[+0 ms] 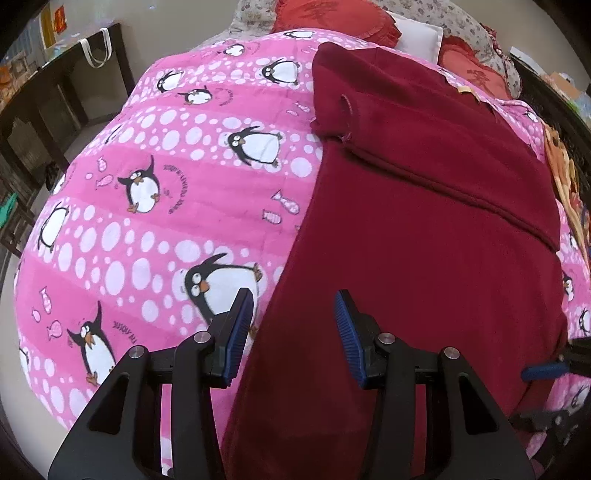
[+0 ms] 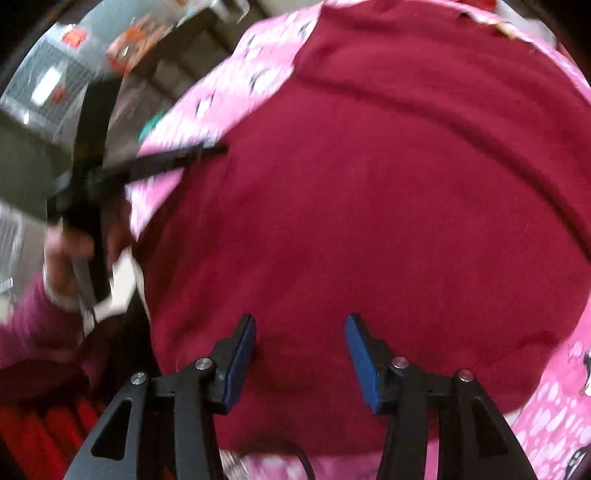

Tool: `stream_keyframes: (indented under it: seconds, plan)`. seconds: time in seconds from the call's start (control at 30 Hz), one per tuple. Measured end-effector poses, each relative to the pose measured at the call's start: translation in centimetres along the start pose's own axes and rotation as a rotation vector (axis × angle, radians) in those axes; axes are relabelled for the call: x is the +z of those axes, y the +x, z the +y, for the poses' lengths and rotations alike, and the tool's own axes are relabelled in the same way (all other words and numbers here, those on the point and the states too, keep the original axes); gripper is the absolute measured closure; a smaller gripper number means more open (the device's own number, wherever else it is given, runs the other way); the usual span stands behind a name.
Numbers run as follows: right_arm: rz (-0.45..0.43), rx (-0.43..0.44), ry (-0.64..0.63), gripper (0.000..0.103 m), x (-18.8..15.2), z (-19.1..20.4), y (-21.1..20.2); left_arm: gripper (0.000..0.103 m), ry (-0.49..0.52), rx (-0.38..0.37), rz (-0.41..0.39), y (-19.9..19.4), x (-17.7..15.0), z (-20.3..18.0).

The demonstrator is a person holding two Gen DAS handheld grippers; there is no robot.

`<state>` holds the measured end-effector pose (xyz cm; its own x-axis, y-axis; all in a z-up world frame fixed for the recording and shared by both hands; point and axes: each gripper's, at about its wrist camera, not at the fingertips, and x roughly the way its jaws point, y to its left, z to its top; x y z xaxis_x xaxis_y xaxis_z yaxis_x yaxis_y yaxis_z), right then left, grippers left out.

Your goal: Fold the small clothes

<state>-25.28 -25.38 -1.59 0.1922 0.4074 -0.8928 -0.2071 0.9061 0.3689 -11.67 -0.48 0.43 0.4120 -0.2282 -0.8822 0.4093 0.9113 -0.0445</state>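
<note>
Lying beyond the garment, red embroidered cushions [image 1: 332, 18] and a white pillow [image 1: 419, 35] are seen at the far end of the pink penguin-print quilt [image 1: 147, 184], with dark furniture [image 1: 55, 103] off its left edge. Open quilt is left free along the left side of the folded maroon garment [image 1: 424, 221], whose long left edge runs down between the parted blue pads of the left gripper [image 1: 294, 332]. Nothing is gripped by the right gripper [image 2: 300, 356], held apart over the cloth's near part.
</note>
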Motion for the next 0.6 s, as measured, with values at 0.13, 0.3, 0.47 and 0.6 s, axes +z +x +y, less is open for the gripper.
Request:
stream_keyframes:
  seconds: [0.13,0.3,0.47,0.6]
  plan:
    - [0.043,0.039,0.027,0.054,-3.4,-0.4,-1.8,0.058,-0.016,-0.015,0.02,-0.1,-0.4,0.7]
    - [0.141,-0.096,0.127,0.055,-9.8,-2.0,-4.9,0.058,-0.027,-0.019,0.013,-0.9,-1.1,1.9]
    - [0.055,-0.132,0.298,0.055,-14.3,-4.5,-7.5,0.058,-0.071,-0.056,0.055,-1.1,-1.9,3.4]
    - [-0.12,-0.007,0.383,0.054,-14.7,-5.3,-8.6,0.058,-0.07,-0.074,0.06,-2.0,-2.6,3.9]
